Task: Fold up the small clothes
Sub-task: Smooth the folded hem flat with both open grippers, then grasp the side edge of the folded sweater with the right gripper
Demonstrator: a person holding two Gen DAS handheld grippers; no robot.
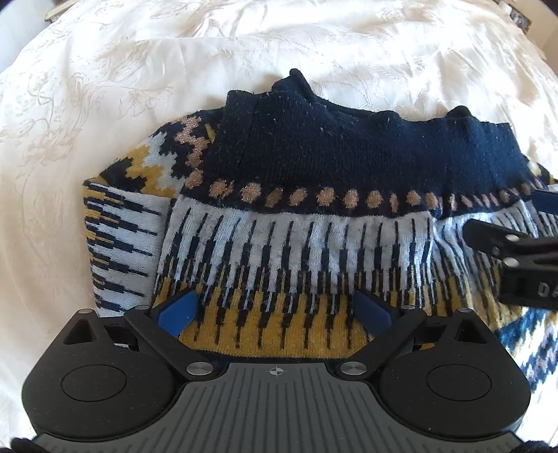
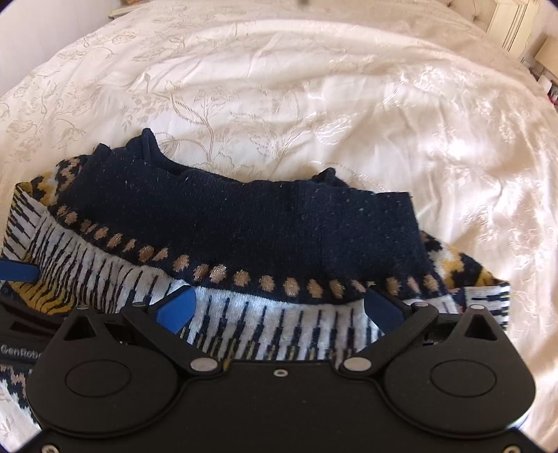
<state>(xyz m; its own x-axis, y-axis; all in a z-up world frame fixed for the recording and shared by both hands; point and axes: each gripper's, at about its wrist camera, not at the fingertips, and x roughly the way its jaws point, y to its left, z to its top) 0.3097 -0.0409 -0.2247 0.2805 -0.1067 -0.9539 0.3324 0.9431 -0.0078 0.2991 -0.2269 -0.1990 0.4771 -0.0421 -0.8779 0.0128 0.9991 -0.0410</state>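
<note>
While the patterned sweater [image 1: 296, 216] lies folded on the cream bedspread [image 1: 104, 87], the left gripper [image 1: 275, 310] and right gripper [image 2: 279, 306] hover over it, fingers spread wide, gripping nothing.

This is a bedroom in a home. A bed [image 2: 314, 104] fills nearly all of both views, covered with a cream bedspread [image 1: 104, 87] woven with a shiny pattern of flowers and leaves, creased and lit by daylight. At the far right of the right wrist view stands pale panelled furniture [image 2: 516, 24], with small household things [image 2: 544, 69] crowded beside it.
</note>
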